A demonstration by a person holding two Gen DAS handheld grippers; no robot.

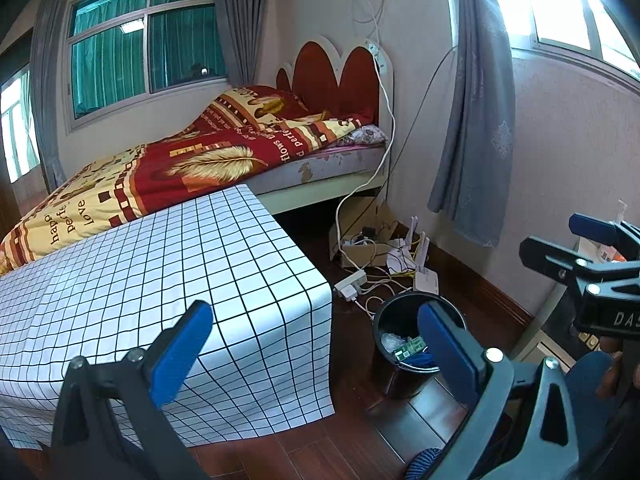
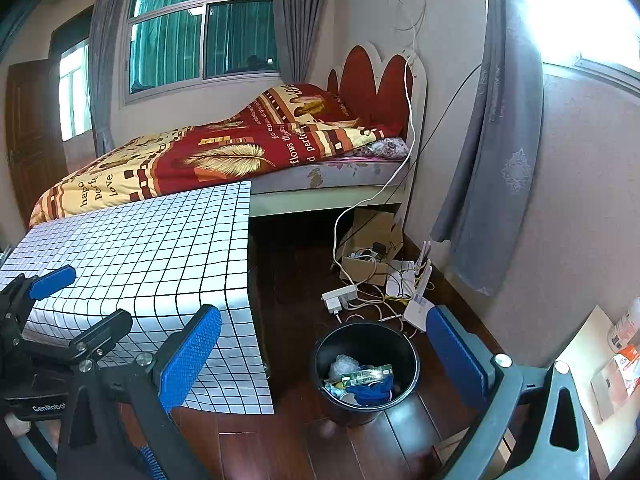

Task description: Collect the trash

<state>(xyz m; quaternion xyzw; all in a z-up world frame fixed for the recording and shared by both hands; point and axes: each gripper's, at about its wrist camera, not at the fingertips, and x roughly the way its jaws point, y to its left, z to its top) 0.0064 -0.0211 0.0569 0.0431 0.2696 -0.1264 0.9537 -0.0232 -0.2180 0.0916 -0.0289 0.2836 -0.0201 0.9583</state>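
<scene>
The black trash bin (image 2: 366, 372) stands on the dark wooden floor (image 2: 288, 280), just beside the corner of the table with the checked cloth (image 2: 152, 248). Inside it lie a crumpled clear plastic piece (image 2: 343, 365), a green printed package (image 2: 366, 375) and something blue (image 2: 370, 394). On the table top I see no trash, so I judge the collecting is almost finished or finished.

If there is one more piece to bring, the good way is to hold it straight above the mouth of the bin before the fingers let go, and not to bump the rim, because the bin looks light and may tip. The white power strip (image 2: 340, 296) and the cables (image 2: 380, 304) behind the bin are near; it is better to stay away from them, as they are not trash.

The left gripper (image 1: 316, 344) has its fingers spread wide and holds nothing; it hangs above the table corner and looks down at an angle toward the bin. The right gripper (image 2: 324, 348) is also spread wide and empty, with the bin between its two blue pads (image 2: 188, 356) in its view. Both grippers are side by side, the left one visible at the left edge of the right camera.
</scene>
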